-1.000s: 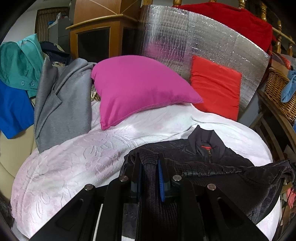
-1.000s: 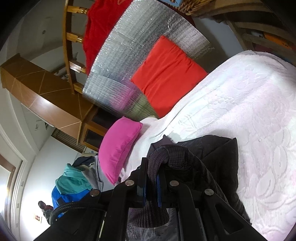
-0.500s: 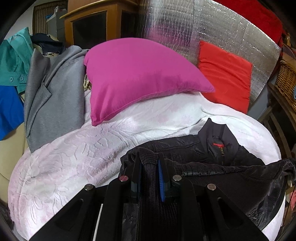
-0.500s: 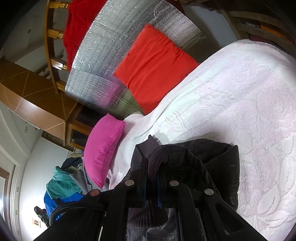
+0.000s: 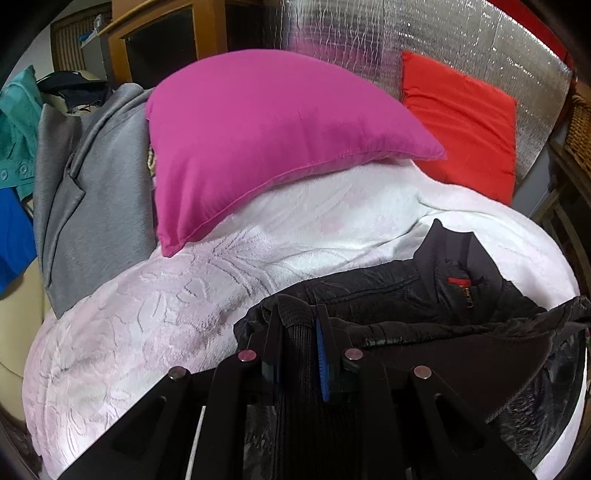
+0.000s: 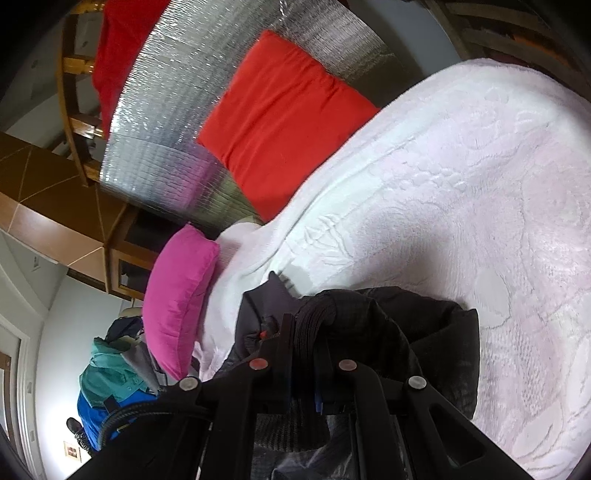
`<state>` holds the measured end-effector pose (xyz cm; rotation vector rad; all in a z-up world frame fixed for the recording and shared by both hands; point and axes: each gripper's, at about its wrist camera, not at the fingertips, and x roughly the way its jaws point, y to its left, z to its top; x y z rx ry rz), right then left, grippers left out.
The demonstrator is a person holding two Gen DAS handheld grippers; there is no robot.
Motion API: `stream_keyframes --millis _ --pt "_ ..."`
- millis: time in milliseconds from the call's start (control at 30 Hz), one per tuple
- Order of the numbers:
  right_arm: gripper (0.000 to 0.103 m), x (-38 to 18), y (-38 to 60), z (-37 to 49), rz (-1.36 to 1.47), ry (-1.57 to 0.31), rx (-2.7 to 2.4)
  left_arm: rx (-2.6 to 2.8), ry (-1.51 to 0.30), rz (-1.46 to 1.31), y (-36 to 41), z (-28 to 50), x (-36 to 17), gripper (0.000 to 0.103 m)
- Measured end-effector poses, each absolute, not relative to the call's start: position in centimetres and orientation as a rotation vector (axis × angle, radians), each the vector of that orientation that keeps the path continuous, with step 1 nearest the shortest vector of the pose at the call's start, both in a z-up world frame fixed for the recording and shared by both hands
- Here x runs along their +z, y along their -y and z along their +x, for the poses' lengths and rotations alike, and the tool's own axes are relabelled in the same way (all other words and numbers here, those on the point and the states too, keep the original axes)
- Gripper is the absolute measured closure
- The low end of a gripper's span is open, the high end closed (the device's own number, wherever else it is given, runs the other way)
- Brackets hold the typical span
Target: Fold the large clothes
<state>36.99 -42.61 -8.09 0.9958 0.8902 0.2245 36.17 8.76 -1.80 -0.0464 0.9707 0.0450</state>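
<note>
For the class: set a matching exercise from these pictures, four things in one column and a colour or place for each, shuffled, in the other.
Things:
1. jacket
2. big pillow
3. cushion
4. coat

Descriptions:
A. grey, left of the big pillow
B. red, against the silver foil panel
C. black, pinched by both hand-held grippers
D. magenta, on the white blanket

Pairs: 1-C, 2-D, 3-B, 4-A

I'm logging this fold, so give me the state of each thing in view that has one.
Left gripper: shut on black jacket hem.
Right gripper: shut on the jacket's ribbed hem.
Black jacket: partly lying on white blanket, collar flat.
Pink pillow: resting on blanket.
</note>
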Motion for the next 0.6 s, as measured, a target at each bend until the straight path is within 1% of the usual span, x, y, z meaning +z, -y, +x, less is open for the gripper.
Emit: stream_keyframes --millis 600 --pt "0.095 -13.6 42.6 41.3 1.033 -0.992 0.187 0.073 -1.044 0.009 -7.2 40.5 -6.5 0.086"
